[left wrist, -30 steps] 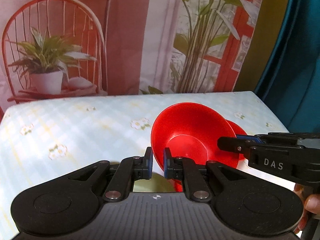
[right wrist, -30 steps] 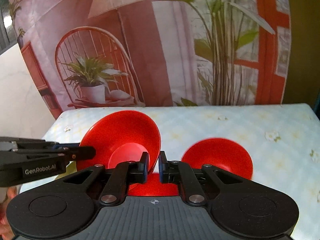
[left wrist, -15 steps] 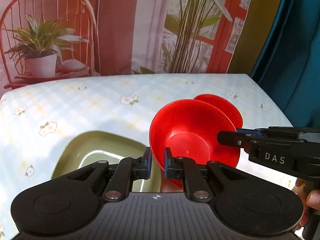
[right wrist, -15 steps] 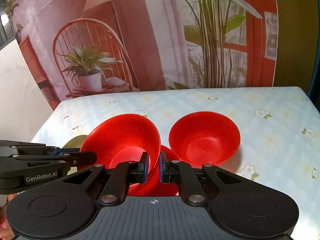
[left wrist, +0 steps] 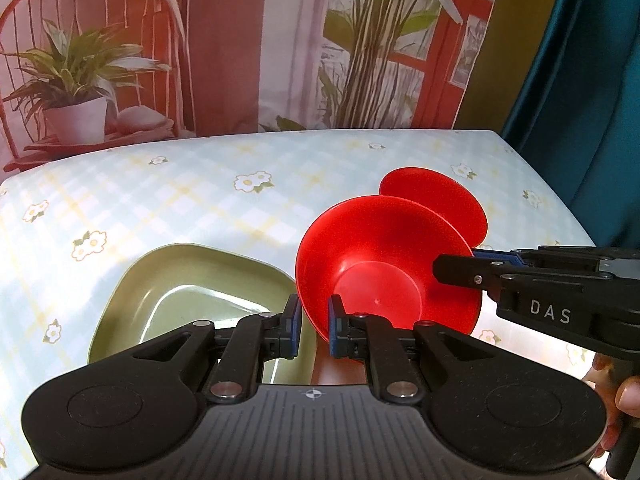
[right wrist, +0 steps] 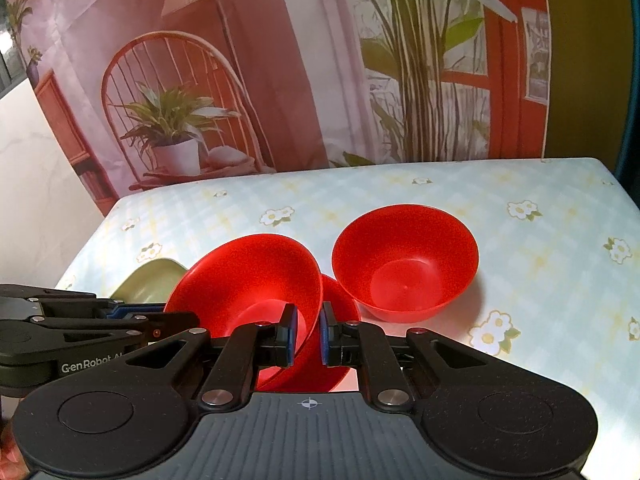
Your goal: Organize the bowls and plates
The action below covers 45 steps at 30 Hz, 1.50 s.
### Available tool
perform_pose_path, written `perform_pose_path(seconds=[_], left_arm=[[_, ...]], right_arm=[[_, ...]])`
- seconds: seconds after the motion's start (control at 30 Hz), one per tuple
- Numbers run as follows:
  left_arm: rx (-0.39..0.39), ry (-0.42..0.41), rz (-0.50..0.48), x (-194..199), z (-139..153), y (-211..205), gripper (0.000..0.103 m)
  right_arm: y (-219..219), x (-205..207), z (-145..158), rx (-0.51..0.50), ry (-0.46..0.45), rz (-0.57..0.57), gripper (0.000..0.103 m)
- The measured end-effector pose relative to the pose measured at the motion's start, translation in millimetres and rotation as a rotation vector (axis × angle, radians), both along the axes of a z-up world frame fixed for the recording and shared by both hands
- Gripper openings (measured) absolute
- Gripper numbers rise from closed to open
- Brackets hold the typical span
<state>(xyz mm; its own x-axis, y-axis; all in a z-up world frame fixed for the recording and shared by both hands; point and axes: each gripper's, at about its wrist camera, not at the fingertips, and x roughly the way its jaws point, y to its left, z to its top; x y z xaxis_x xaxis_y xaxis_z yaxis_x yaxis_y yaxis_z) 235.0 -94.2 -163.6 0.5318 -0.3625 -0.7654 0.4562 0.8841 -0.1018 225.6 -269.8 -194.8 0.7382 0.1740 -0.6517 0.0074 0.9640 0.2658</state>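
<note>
A red bowl [left wrist: 380,264] hangs tilted just above the table, held from two sides. My left gripper [left wrist: 314,326] is shut on its near rim. My right gripper [left wrist: 460,262] comes in from the right, shut on the opposite rim. In the right wrist view that same red bowl [right wrist: 248,280] sits between the shut right gripper [right wrist: 306,330], with the left gripper [right wrist: 160,316] at its left rim. Part of another red bowl [right wrist: 344,320] shows directly under it. A third red bowl [right wrist: 404,264] stands upright on the table to the right, and it is also seen behind the held one [left wrist: 436,200].
A green squarish plate [left wrist: 180,292] lies on the table left of the held bowl, its edge also in the right wrist view [right wrist: 154,276]. The flowered tablecloth [left wrist: 160,200] runs back to a printed backdrop. A hand [left wrist: 628,396] grips the right tool.
Both grippers and the bowl between them have sunk toward the table and both views have tipped downward. The green plate has come into the left view. The grips look unchanged.
</note>
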Motion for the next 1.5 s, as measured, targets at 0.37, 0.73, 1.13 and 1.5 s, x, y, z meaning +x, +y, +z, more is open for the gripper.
perform_pose_path(seconds=[0.37, 0.73, 1.13, 1.5], left_arm=[[-0.001, 0.014, -0.013, 2, -2, -1, 0.013], [0.008, 0.026, -0.028, 5, -8, -6, 0.014], [0.038, 0.016, -0.033, 10, -16, -10, 0.014], [0.026, 0.014, -0.006, 11, -17, -8, 0.028]], right_arm=[[-4, -1, -5, -0.001, 0.006, -0.003, 0.012], [-7, -2, -10, -0.013, 0.014, -0.008, 0.012], [-2, 0, -16, -0.059, 0.018, -0.007, 0.012], [-3, -1, -17, -0.049, 0.015, -0.006, 0.018]])
